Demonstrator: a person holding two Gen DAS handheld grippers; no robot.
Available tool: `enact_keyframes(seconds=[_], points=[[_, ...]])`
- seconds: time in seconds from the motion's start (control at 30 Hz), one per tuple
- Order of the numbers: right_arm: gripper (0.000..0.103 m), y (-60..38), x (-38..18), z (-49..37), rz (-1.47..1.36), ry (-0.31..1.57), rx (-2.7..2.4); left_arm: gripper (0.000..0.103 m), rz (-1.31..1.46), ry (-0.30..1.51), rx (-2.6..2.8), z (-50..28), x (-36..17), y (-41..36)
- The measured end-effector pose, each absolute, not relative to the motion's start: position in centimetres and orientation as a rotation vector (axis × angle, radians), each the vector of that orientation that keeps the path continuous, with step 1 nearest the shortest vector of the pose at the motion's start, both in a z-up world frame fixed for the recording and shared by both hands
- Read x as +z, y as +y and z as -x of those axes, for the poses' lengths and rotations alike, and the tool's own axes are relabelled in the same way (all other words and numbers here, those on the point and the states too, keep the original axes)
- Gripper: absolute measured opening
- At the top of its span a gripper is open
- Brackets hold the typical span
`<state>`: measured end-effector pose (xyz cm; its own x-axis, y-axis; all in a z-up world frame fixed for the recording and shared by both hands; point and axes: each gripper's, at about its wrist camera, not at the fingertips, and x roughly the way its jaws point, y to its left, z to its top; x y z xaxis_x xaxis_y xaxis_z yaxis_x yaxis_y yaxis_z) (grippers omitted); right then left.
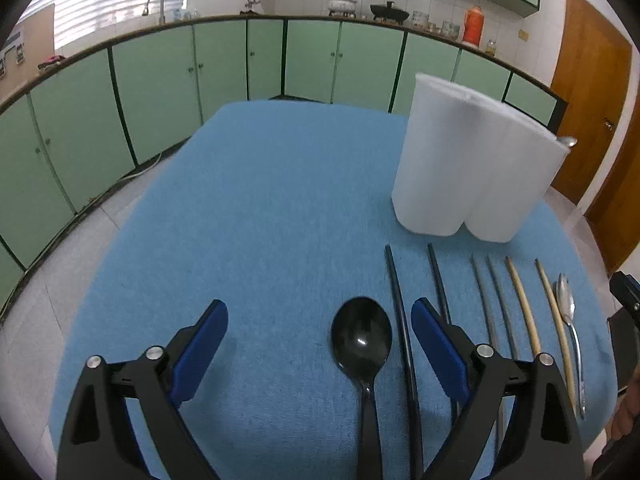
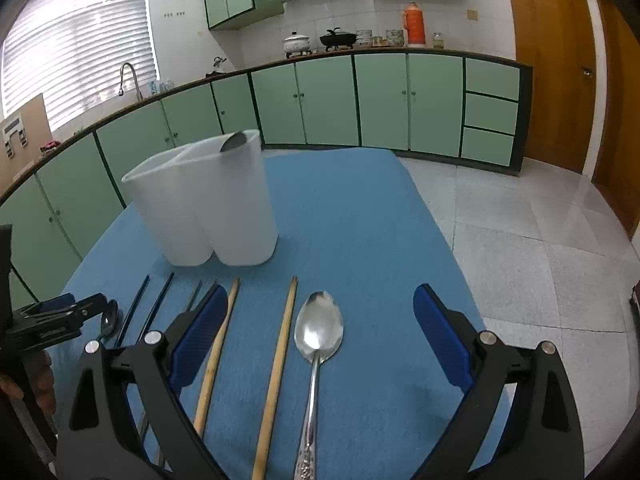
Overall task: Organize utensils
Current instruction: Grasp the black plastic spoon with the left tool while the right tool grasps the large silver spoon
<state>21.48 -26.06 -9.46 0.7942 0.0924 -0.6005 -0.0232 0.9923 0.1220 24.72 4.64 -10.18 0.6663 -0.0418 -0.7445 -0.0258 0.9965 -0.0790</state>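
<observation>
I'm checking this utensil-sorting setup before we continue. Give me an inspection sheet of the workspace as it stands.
Surface: blue tablecloth, flat.
Job's things: black spoon, black chopsticks, grey chopsticks, wooden chopsticks and silver spoon lying in a row; white divided holder upright behind them, one spoon already inside.
Clutter: nothing seen.
Grippers: left gripper open over the black spoon; right gripper open over the silver spoon.
Cables: nothing seen on the table.
Surroundings: green cabinets, wooden door.
</observation>
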Motion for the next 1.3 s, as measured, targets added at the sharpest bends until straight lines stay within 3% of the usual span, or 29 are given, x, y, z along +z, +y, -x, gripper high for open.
enact_keyframes(seconds=[0.5,0.6,0.77,0.93,1.2,1.3], points=[[0.09,-25.7,-10.7,-22.2,-0.094,0.693,0.07,0.058,0.035,0.88,-0.033,-25.4,-12.1,3.5],[0.082,-25.5,-11.1,-22.6,-0.081,0.719,0.072,0.048,0.035,0.877,-0.043,-25.2,-12.0,3.5],[0.079,-25.6,-11.3,-22.9,-0.071,0.747,0.064,0.035,0.045,0.877,-0.061,-25.0,-11.8,3.5],[0.075,-25.5,-11.5,-23.6,-0.055,0.78,0.069,0.035,0.057,0.876,-0.075,-25.3,-11.8,3.6],[0.058,-26.1,-12.2,-25.6,-0.068,0.859,0.057,0.034,0.053,0.865,-0.087,-25.4,-11.7,3.8],[0.057,-26.1,-12.5,-26.0,-0.072,0.873,0.064,0.034,0.05,0.863,-0.086,-25.4,-11.7,3.7]])
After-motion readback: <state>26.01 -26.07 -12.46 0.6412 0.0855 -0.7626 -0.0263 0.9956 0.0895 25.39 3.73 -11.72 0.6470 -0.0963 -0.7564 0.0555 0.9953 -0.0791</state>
